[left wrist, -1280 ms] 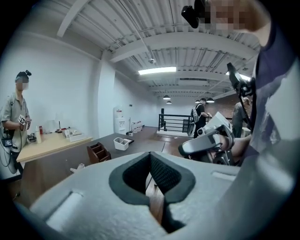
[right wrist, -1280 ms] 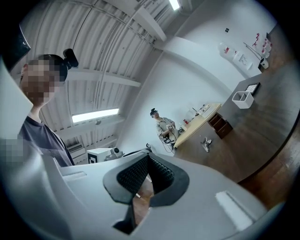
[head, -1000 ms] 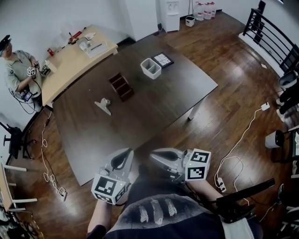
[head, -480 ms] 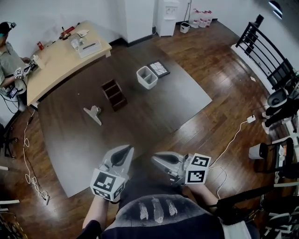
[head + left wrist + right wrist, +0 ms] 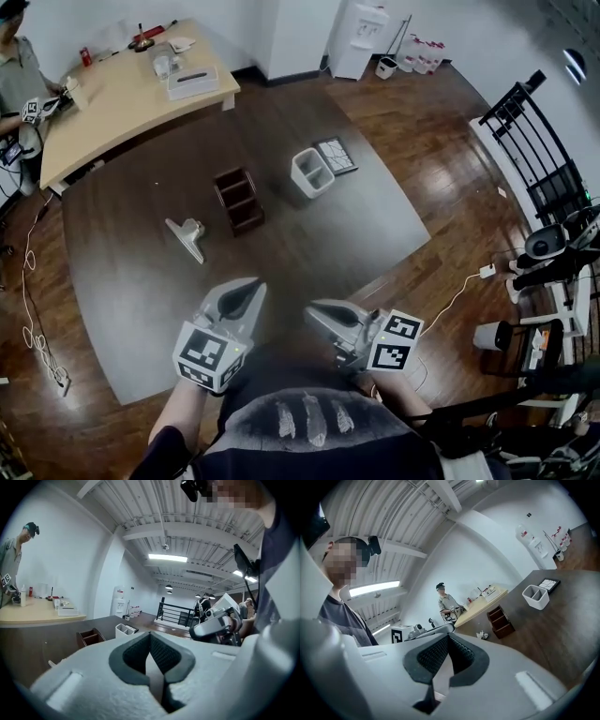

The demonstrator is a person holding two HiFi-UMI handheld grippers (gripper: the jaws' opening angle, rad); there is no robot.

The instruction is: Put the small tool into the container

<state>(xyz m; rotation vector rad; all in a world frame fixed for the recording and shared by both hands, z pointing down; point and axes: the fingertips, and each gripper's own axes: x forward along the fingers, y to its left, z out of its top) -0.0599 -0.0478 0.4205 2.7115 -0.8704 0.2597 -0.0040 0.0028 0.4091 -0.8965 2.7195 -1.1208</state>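
The small tool [image 5: 186,236], a pale metal clip-like piece, lies on the dark table [image 5: 131,281] left of centre; it also shows in the right gripper view [image 5: 482,634]. Just to its right stands a brown divided box [image 5: 238,200] [image 5: 500,620] [image 5: 91,637]. Farther back sits a white two-cell container [image 5: 311,172] [image 5: 535,596] [image 5: 124,630]. My left gripper [image 5: 246,295] [image 5: 151,653] and right gripper [image 5: 319,314] [image 5: 447,656] hover side by side at the table's near edge, close to my body. Both are shut with nothing in them, far from the tool.
A flat black-and-white tray [image 5: 335,155] lies behind the white container. A light wooden desk [image 5: 122,103] with clutter stands at the far left, a person [image 5: 19,66] beside it. Cables [image 5: 37,328] trail on the wooden floor; a black railing [image 5: 539,159] runs at the right.
The head view has swung, so the table and its objects sit differently in the picture. Both grippers stay shut near the table's near edge, and nothing on the table has moved.
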